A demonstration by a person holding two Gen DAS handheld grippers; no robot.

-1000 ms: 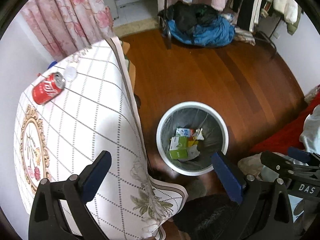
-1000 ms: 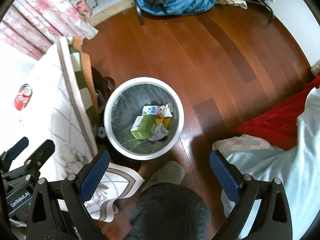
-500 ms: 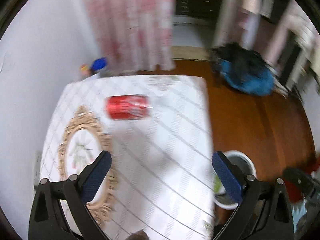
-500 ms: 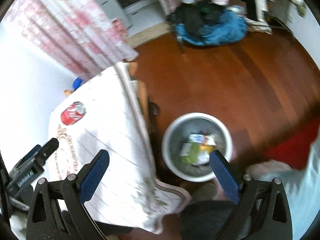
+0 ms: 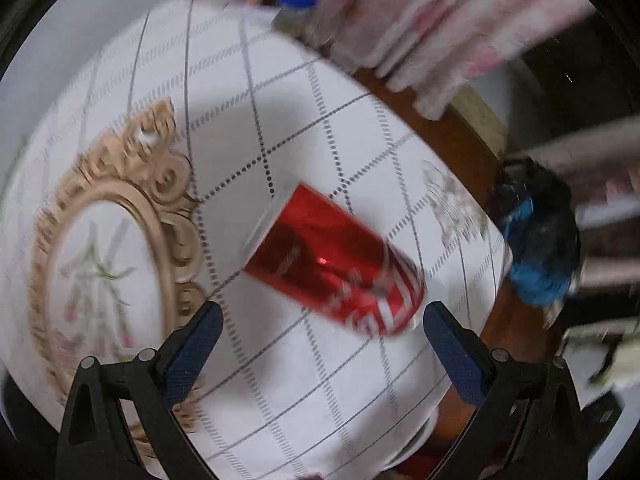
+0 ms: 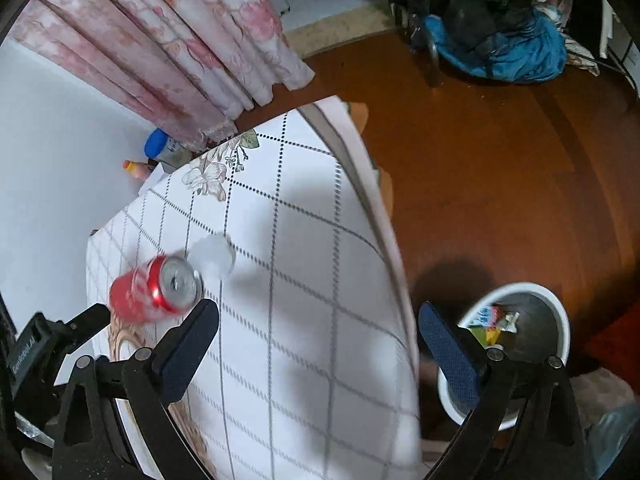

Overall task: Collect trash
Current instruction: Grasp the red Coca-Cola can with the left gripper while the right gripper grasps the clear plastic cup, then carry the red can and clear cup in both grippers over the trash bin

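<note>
A red soda can (image 5: 336, 268) lies on its side on the white checked tablecloth (image 5: 280, 80). My left gripper (image 5: 320, 344) is open and hovers just short of the can, which lies ahead between the fingers. The can also shows in the right wrist view (image 6: 154, 290), next to a clear plastic cup (image 6: 214, 258) on its side. My right gripper (image 6: 318, 338) is open and empty above the table edge. The white trash bin (image 6: 560, 320) with several bits of trash stands on the floor, lower right.
Pink floral curtains (image 6: 172, 40) hang behind the table. A blue-capped bottle (image 6: 160, 146) and an orange-capped one (image 6: 134, 168) stand at the table's far corner. A chair with blue and black clothes (image 6: 492, 28) stands on the wooden floor (image 6: 500, 160).
Both grippers swung from over the bin to the table. The left one has closed in on the can, which now fills the view's middle. Both stayed open.
</note>
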